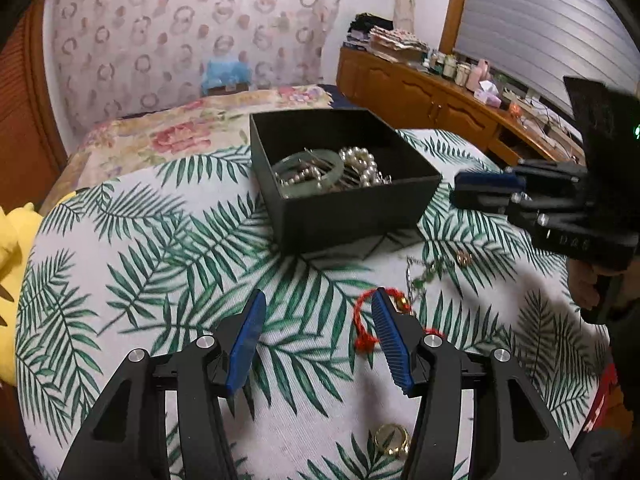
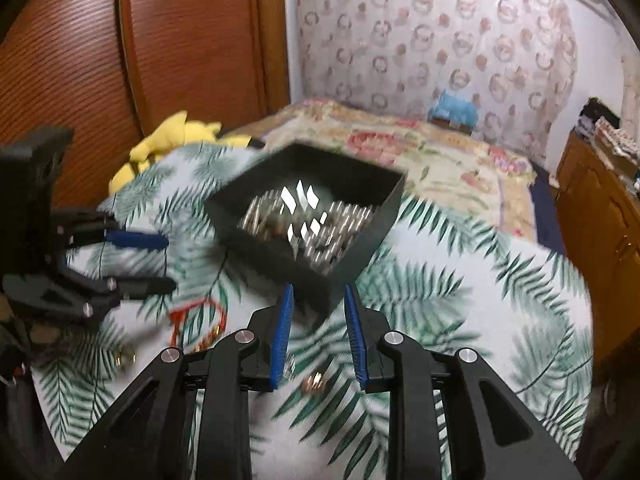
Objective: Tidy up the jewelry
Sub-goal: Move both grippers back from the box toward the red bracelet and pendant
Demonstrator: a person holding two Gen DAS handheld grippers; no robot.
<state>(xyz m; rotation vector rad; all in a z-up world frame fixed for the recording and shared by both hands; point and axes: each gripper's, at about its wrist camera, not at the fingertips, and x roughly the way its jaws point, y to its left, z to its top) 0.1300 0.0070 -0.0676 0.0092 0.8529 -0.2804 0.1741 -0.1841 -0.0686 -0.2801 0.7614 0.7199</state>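
1. Bedspread [image 1: 120,280], a woven cloth printed with green palm fronds, carries every piece.
2. Black box [image 1: 352,208], square and matte like card, already holds a pale green bangle [image 1: 308,160] and pearl strands [image 1: 366,168].
3. Left hand-held gripper [image 1: 318,336] has its jaws apart and empty beside the red cord bracelet [image 1: 362,320]; picking that up looks like the step in hand.
4. Right hand-held gripper [image 2: 318,332] is narrowly apart over a small gold ring [image 2: 314,382].
5. Next move probably needs a low pinch on thin cord.

Yellow plush toy [image 2: 176,136], wooden dresser [image 1: 424,96]
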